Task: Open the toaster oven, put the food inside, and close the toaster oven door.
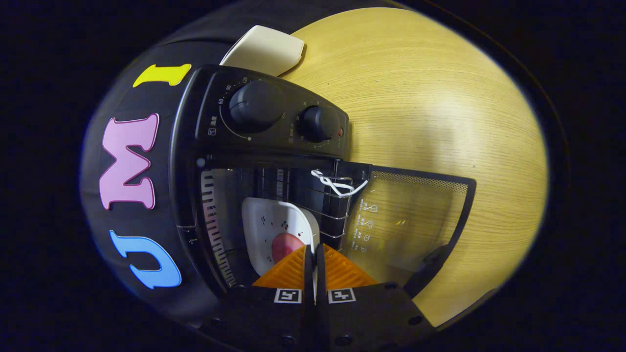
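The black toaster oven (195, 146) stands on the wooden table (430, 98) with its glass door (406, 220) folded fully open and lying flat over the tabletop. Inside the cavity, a white plate (274, 220) with small red marks rests on the wire rack (337, 215). A pink-red piece of food (285, 246) lies on the plate, just ahead of my fingers. My gripper (314, 254) reaches into the oven mouth, its fingers nearly together with the plate's thin rim pinched between them.
Two black knobs (257, 105) (320, 122) sit on the oven's control panel. A white cord (337, 183) is looped on the rack's front. The door's dark handle (430, 269) lies close beside my fingers. A white dish (266, 49) lies behind the oven.
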Motion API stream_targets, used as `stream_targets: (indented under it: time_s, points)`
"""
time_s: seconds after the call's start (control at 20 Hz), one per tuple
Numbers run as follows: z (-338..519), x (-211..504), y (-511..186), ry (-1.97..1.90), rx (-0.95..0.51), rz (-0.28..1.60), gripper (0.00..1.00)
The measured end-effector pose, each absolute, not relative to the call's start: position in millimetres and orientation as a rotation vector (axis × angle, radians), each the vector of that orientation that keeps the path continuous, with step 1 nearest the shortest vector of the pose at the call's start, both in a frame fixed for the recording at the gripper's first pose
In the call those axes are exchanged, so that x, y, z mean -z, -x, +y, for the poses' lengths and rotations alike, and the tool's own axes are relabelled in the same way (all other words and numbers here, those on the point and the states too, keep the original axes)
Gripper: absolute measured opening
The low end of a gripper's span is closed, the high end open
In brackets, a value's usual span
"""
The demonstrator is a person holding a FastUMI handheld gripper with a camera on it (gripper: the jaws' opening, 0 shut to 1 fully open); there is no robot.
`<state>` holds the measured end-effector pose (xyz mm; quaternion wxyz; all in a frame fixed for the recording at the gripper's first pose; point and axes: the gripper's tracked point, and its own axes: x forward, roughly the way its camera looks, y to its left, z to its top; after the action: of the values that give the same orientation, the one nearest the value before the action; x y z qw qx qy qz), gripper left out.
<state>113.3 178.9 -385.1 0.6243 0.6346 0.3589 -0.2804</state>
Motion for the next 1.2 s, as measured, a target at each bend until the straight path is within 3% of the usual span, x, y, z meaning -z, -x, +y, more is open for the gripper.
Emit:
stream_targets:
  time_s: [0.35,0.5,0.65,0.7,0.75,0.8,0.9,1.2]
  points:
    - [184.0,388.9,-127.7,-1.527,0.639,0.783,0.06]
    - [189.5,386.8,-129.6,-1.608,0.607,0.766,0.13]
    - [188.0,372.2,-122.7,-1.621,0.545,0.767,0.41]
    - [186.3,367.0,-119.2,-1.615,0.526,0.774,0.62]
    - [184.9,362.6,-114.2,-1.604,0.504,0.783,0.73]
    - [183.1,359.4,-108.9,-1.582,0.487,0.794,0.90]
    - [177.9,349.6,-95.5,-1.508,0.428,0.817,0.97]
    - [160.1,310.5,-60.8,-1.034,0.116,0.775,0.97]
